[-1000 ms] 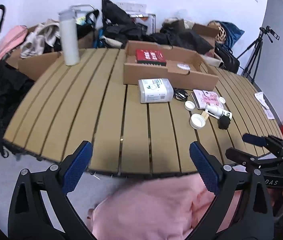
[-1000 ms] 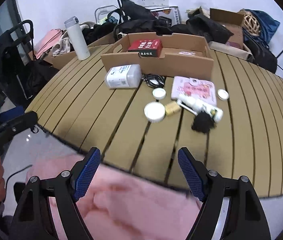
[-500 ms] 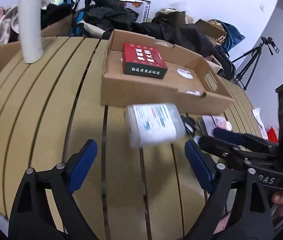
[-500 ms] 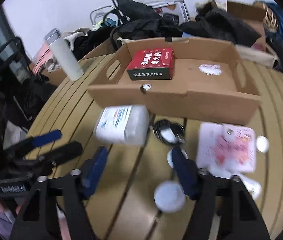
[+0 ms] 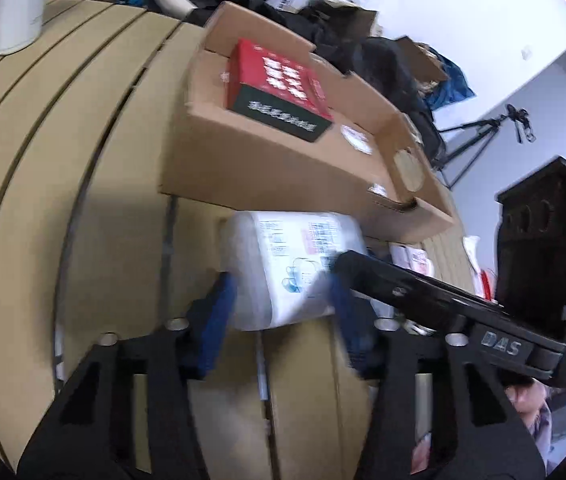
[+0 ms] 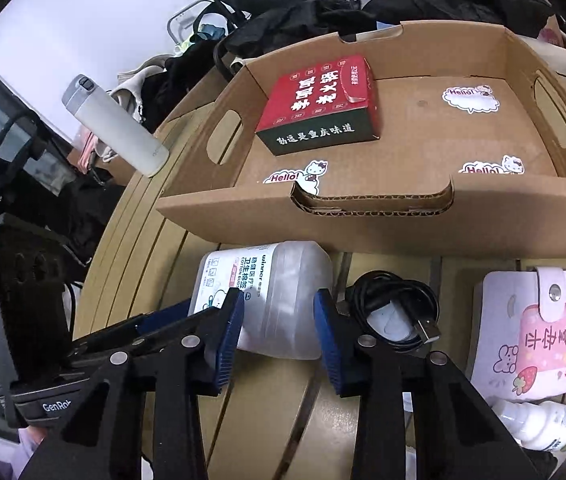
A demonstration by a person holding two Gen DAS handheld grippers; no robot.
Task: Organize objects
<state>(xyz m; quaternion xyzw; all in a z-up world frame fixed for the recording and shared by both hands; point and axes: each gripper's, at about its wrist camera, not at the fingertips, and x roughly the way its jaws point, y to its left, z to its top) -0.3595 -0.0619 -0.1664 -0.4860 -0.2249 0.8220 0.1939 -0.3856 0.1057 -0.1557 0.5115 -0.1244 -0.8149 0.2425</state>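
The cotton swab box (image 6: 267,296), a translucent plastic container with a printed label, is lying on its side on the slatted wooden table (image 5: 63,160), just in front of the near wall of the cardboard tray (image 6: 383,224) and touching or almost touching it. A second ago both grippers were held back at the table edge, wide apart and far from any object; now they have been brought in over the table and lowered to the box from two sides. The left gripper (image 5: 283,320) is placed around one end of the box and its jaws are closing; the blue pads are blurred, and firm contact cannot be confirmed. The right gripper (image 6: 279,332) is set around the other end, and its jaws are closing too, with a small gap visible beside each pad. So the box is framed by both tongs but is not yet clearly grasped.

This change is taken to mean that the box was chosen as the next thing to be stored, probably in the tray, where a red hot pot seasoning box (image 6: 323,104) is already lying. The coiled black cable (image 6: 399,312), the pink wallet (image 6: 539,332) and a small white bottle (image 6: 543,428) are left on the table and are still to be sorted.
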